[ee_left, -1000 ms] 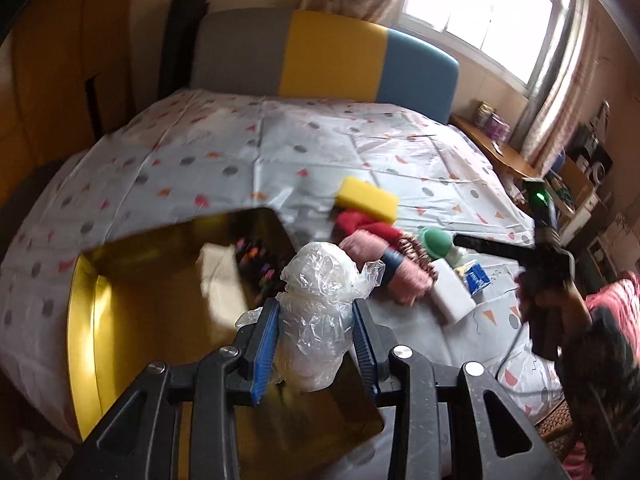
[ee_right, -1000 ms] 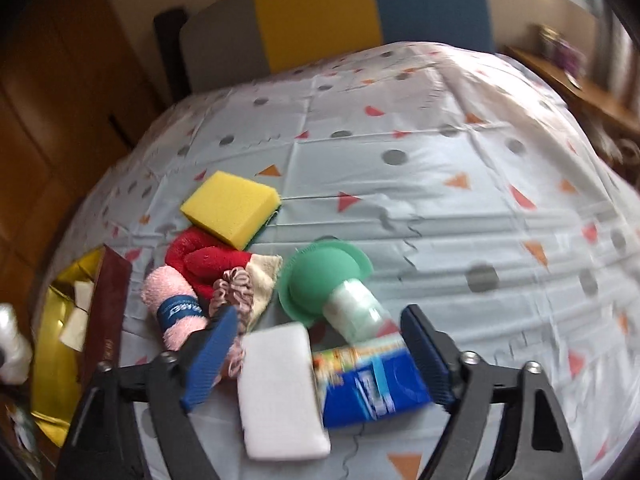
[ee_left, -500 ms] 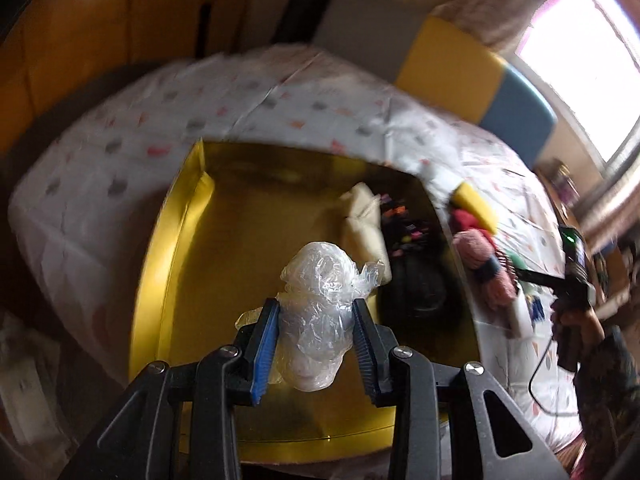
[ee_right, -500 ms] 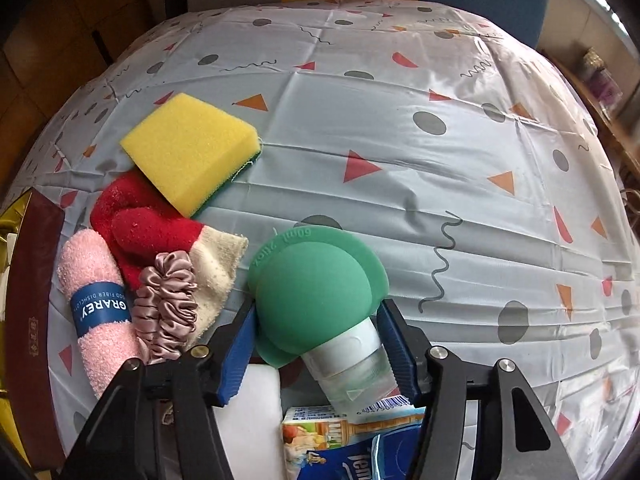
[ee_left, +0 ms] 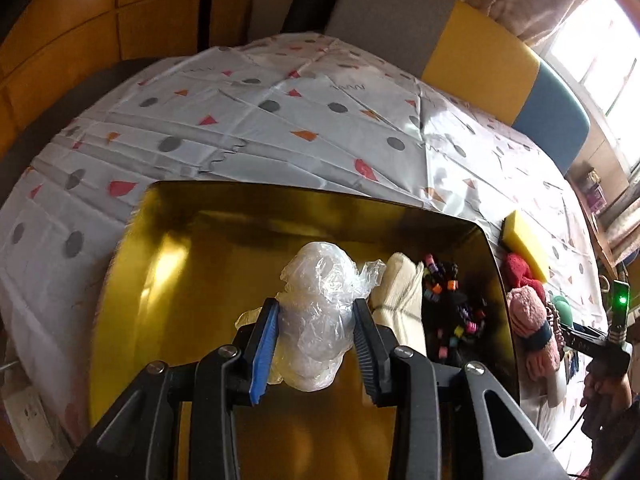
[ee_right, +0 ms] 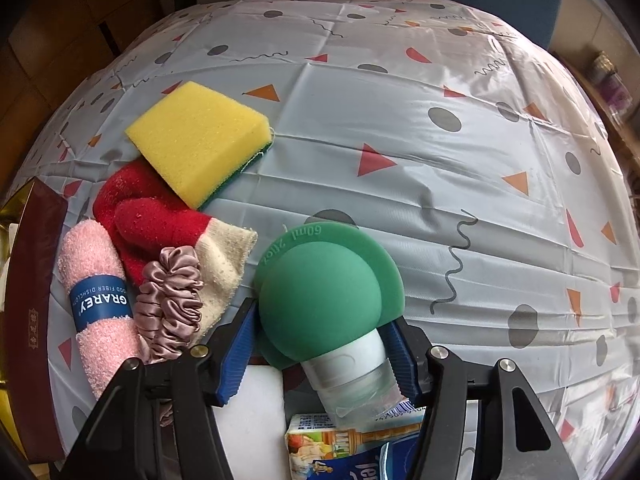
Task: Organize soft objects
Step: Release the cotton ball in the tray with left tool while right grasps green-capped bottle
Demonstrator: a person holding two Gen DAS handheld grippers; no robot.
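My left gripper (ee_left: 316,308) holds a crumpled clear plastic bag (ee_left: 320,280) low over the gold tray (ee_left: 160,280). Its jaws are just starting to open, and the pads still press on the bag. In the tray lie a cream cloth (ee_left: 400,292) and a black hair tie bundle with coloured beads (ee_left: 452,300). My right gripper (ee_right: 322,320) is shut on a clear squeeze bottle with a green cap (ee_right: 320,292) that lies on the bedspread. Beside it are a yellow sponge (ee_right: 200,136), a red sock (ee_right: 152,216), a pink rolled dishcloth (ee_right: 96,300) and a pink scrunchie (ee_right: 172,296).
A white block (ee_right: 248,420) and a blue tissue pack (ee_right: 340,448) lie under the right gripper's arms. The tray's dark red outer wall (ee_right: 32,280) stands at the left. The patterned bedspread (ee_right: 440,140) stretches to a grey, yellow and blue headboard (ee_left: 480,52). A person's hand (ee_left: 600,392) shows at right.
The left gripper carried the bag over and down into the gold tray. The right gripper came down and its jaws closed on the green-capped bottle, then stayed still.
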